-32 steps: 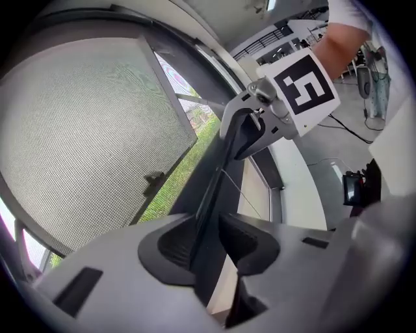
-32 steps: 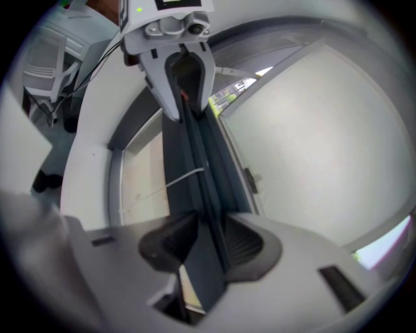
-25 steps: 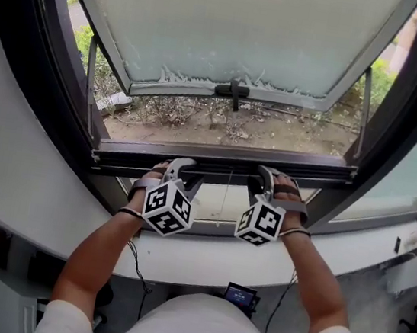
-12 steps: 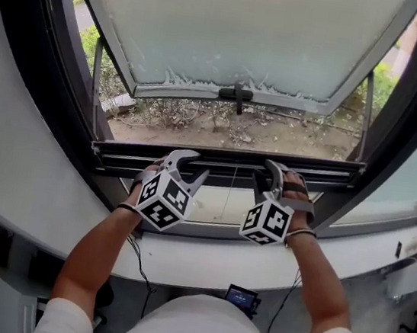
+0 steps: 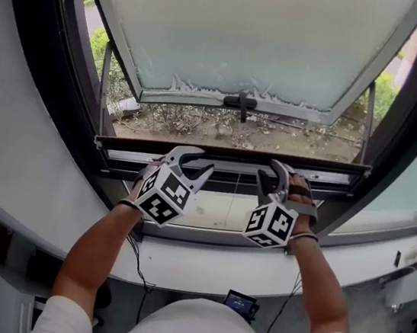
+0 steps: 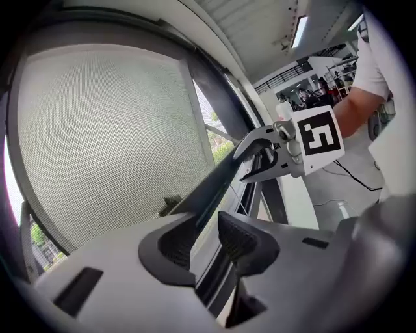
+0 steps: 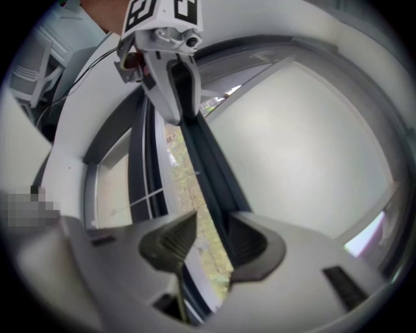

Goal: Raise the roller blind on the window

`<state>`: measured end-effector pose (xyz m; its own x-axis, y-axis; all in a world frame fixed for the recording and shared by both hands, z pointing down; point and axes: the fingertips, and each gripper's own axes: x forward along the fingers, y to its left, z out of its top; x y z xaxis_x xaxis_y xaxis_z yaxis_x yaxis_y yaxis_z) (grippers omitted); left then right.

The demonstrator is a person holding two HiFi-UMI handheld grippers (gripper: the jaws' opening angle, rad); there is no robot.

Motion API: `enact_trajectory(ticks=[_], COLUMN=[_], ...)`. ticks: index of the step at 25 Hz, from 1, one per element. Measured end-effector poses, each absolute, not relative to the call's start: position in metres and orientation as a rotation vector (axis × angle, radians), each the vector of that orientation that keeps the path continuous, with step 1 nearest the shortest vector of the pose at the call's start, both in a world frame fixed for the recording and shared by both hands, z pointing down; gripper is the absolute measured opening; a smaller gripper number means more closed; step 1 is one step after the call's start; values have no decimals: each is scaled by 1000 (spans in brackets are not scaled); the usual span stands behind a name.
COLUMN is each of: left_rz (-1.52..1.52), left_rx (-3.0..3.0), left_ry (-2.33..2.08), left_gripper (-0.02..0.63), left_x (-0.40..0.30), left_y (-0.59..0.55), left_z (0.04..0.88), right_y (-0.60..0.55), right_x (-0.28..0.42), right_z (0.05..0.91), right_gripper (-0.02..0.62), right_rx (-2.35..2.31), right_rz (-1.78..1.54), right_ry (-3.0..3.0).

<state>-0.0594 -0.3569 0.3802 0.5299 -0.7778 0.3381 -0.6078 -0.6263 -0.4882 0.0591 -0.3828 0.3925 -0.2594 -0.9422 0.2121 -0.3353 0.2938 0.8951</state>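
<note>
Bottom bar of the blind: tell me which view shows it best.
Head view: the bottom bar shows across its full width, with the left gripper and right gripper on it. Each gripper view shows only a foreshortened stretch running between its own jaws.

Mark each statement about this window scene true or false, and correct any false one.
1. The bottom bar of the blind runs between the fingers of both the left gripper and the right gripper. True.
2. The frosted sash is shut tight against its frame. False: it is swung outward, leaving an open gap beneath it.
3. Bare ground with dry plants shows outside below the sash. True.
4. The marker cube on the left gripper is plain red. False: it carries black-and-white square markers.
</note>
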Motion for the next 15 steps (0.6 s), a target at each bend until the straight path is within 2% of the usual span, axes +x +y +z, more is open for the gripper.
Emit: enact_trajectory(ticks=[7, 15], left_rz=[-700, -672], left_rx=[-2459, -2470], left_ry=[1163, 1167], left_gripper=[121, 121], left_x=[-60, -60], left_y=[-358, -357], left_z=[339, 328], right_y=[-385, -385], right_x=[58, 58], right_z=[351, 344], right_gripper=[144, 146], right_rx=[1223, 1236], right_rz=[-1042, -1062], right_ry=[-1752, -1751])
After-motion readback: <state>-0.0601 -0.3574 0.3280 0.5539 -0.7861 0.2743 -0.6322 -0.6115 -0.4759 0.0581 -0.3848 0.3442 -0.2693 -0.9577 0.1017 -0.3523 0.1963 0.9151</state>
